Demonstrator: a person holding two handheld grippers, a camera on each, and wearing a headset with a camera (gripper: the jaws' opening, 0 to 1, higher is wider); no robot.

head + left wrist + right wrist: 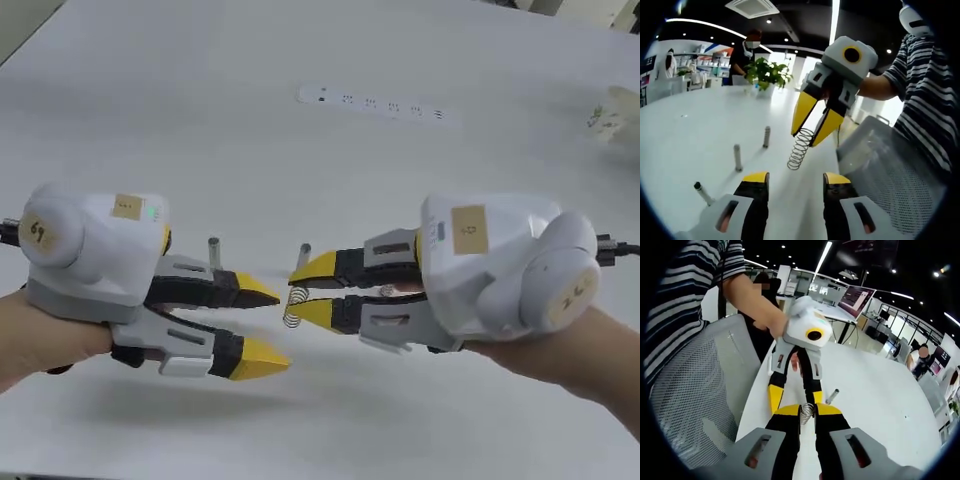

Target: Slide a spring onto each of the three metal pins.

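My right gripper [303, 292] is shut on a small steel spring [293, 306], which hangs down from its yellow tips. In the left gripper view that spring [800, 148] dangles slanted from the right gripper [815, 122], above the white table. Three upright metal pins stand bare: far [766, 136], middle [737, 157] and near, leaning [703, 193]. Two of the pins [213, 251] [305, 254] show behind the jaws in the head view. My left gripper [275, 328] is open and holds nothing, facing the right one tip to tip. In the right gripper view the spring [806, 413] sits pinched between my own jaws.
A white power strip [370, 103] lies at the far side of the table. A grey mesh chair [890, 170] stands at the table's near edge. A potted plant [767, 74] and a standing person are at the table's far end.
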